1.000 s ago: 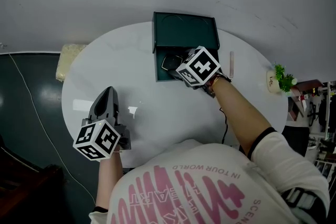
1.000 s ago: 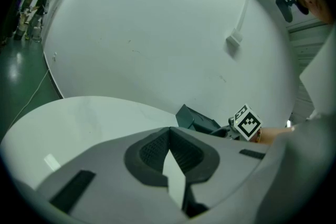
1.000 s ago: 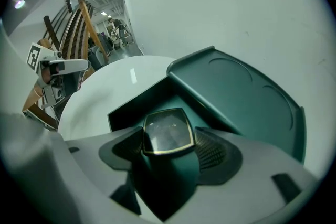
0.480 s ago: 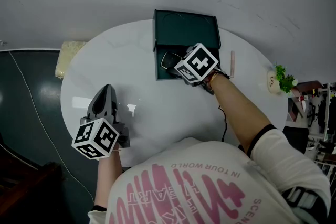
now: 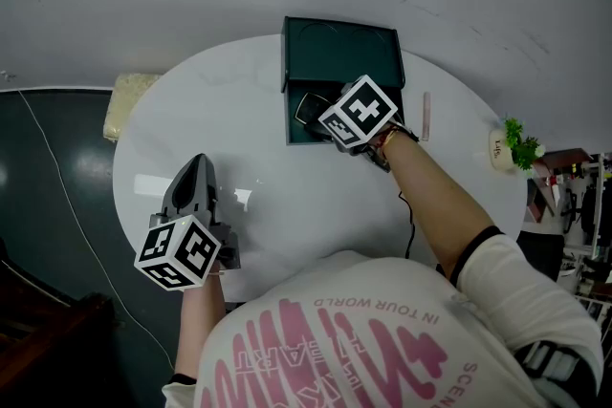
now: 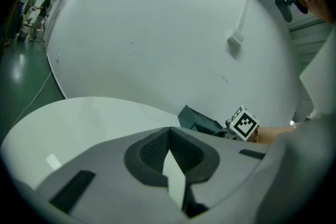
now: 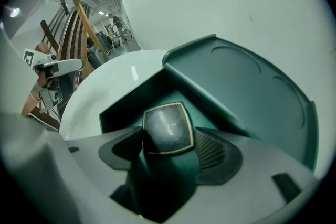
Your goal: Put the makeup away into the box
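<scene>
A dark green box [image 5: 295,131] lies open at the table's far side, its lid [image 5: 341,51] standing up behind the tray. My right gripper [image 5: 317,118] is shut on a black square compact with a gold rim [image 5: 308,110] and holds it over the tray's front. In the right gripper view the compact [image 7: 168,128] sits between the two pads above the tray floor [image 7: 173,99]. My left gripper [image 5: 196,172] rests at the table's near left, shut, with nothing in it [image 6: 169,152]. A thin pink makeup stick [image 5: 426,116] lies on the table right of the box.
The round white table [image 5: 191,119] holds little else. A small potted plant [image 5: 505,146] stands at its right edge. A pale yellow pad [image 5: 120,108] sits off the left edge. A black cable [image 5: 409,225] runs under my right arm.
My right gripper has edged slightly farther over the box with the compact still held. The left gripper has stayed in place.
</scene>
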`<state>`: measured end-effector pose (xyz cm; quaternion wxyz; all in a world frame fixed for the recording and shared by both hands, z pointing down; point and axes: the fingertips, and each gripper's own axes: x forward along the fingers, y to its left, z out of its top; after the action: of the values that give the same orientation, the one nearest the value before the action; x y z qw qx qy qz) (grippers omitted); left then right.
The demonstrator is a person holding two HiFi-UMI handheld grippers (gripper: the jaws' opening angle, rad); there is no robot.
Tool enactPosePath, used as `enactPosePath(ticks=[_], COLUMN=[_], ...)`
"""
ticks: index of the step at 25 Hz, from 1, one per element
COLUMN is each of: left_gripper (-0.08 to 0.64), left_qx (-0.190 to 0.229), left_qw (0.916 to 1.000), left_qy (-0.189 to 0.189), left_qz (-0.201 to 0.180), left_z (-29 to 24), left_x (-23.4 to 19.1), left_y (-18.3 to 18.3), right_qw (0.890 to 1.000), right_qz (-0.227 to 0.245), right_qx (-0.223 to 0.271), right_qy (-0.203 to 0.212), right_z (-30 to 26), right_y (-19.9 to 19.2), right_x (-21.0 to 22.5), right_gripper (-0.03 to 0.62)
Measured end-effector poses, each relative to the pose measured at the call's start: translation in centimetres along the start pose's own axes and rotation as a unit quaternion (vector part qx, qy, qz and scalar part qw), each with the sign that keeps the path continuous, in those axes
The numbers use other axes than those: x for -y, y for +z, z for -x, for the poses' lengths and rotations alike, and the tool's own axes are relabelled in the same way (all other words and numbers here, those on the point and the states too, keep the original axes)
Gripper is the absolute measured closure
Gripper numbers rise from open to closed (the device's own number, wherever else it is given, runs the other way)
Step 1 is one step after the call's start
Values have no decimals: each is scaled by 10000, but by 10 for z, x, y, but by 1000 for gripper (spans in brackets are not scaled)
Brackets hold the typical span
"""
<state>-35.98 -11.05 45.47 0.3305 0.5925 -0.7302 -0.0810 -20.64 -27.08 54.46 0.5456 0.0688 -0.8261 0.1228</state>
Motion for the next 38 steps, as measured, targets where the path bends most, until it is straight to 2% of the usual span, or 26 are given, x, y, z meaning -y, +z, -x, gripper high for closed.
enactPosePath(ticks=[12,29,34,38], left_gripper=[557,558,557,557], left_qx=[34,169,207,206], left_qw=[10000,9998,9998,9997], left_qy=[3,-40,-38,-75], left_qz=[-5,2,-22,-95], left_z=[4,18,24,28], left_x=[0,6,11,17], left_y=[2,8,10,12], right_qw=[9999,9996,9990,9985], right_qz=[33,-233,-295,-339], right_qx=[-131,3,110,330], right_qy=[-106,-183,-319,-266], right_z=[-3,0,4,12], right_y=[0,1,2,4], right_x=[3,1,2,-1], right_gripper=[273,271,270,273])
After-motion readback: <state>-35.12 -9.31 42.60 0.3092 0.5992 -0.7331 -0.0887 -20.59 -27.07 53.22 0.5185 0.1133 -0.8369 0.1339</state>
